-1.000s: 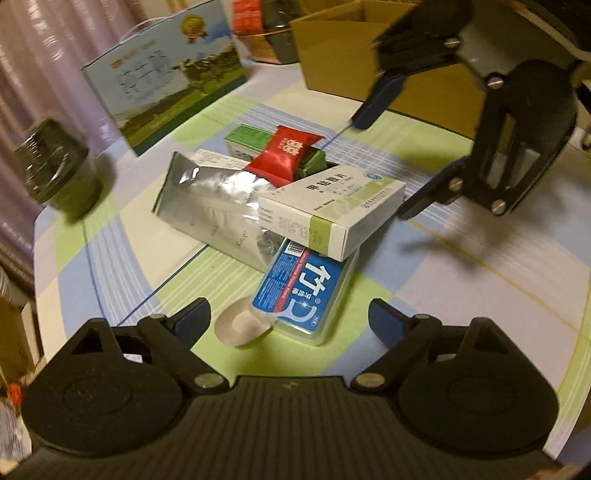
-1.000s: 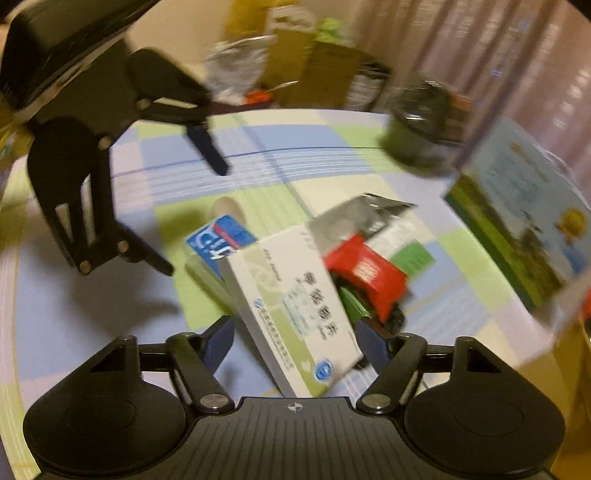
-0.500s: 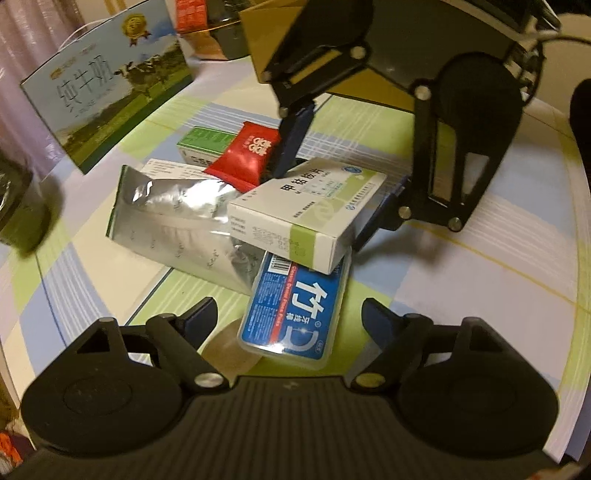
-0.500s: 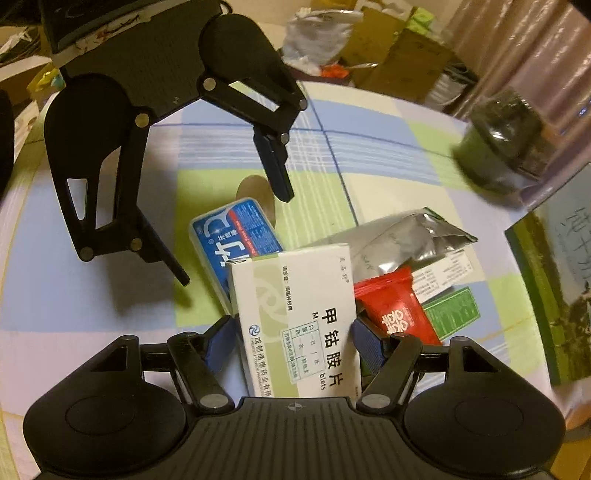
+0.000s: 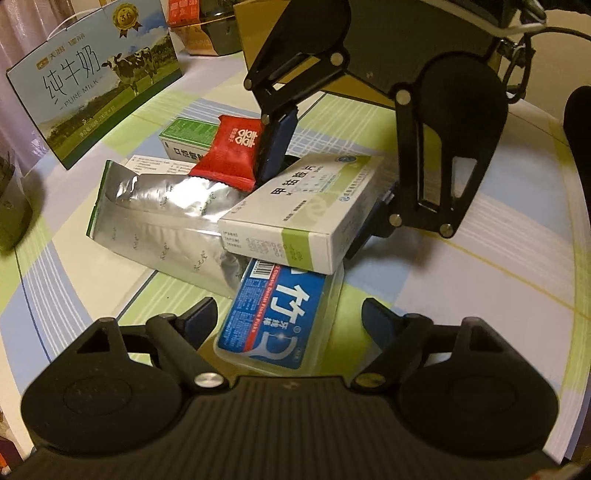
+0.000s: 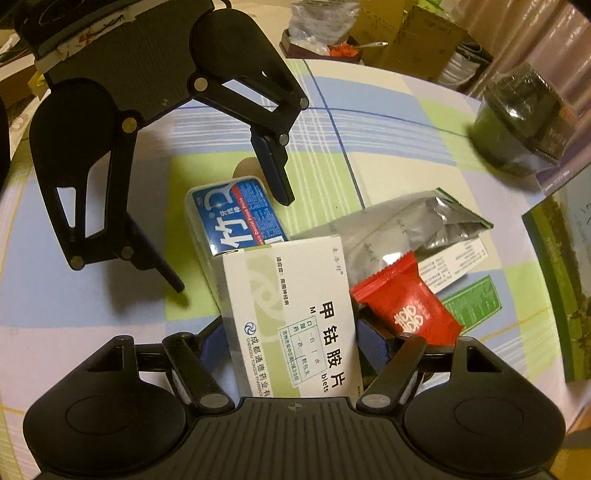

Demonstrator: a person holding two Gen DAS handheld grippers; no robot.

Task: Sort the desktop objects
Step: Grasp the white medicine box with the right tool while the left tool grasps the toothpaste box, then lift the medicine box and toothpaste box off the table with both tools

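A white medicine box [image 6: 291, 317] lies atop a pile at the centre of the frame, between the right gripper [image 6: 291, 343]'s fingers, which sit close on both sides; contact looks likely but unsure. Beneath lies a blue floss case [image 5: 275, 314], which the left gripper [image 5: 288, 315] straddles wide open. The step appears to be grasping; next, lifting the box clear of the red candy packet [image 6: 406, 306].

My round table with pastel checked cloth [image 5: 461, 280]; brown cardboard boxes [image 6: 406, 33] at 1 o'clock, pinkish curtain [image 6: 561, 40] at 2, warm dim indoor light.
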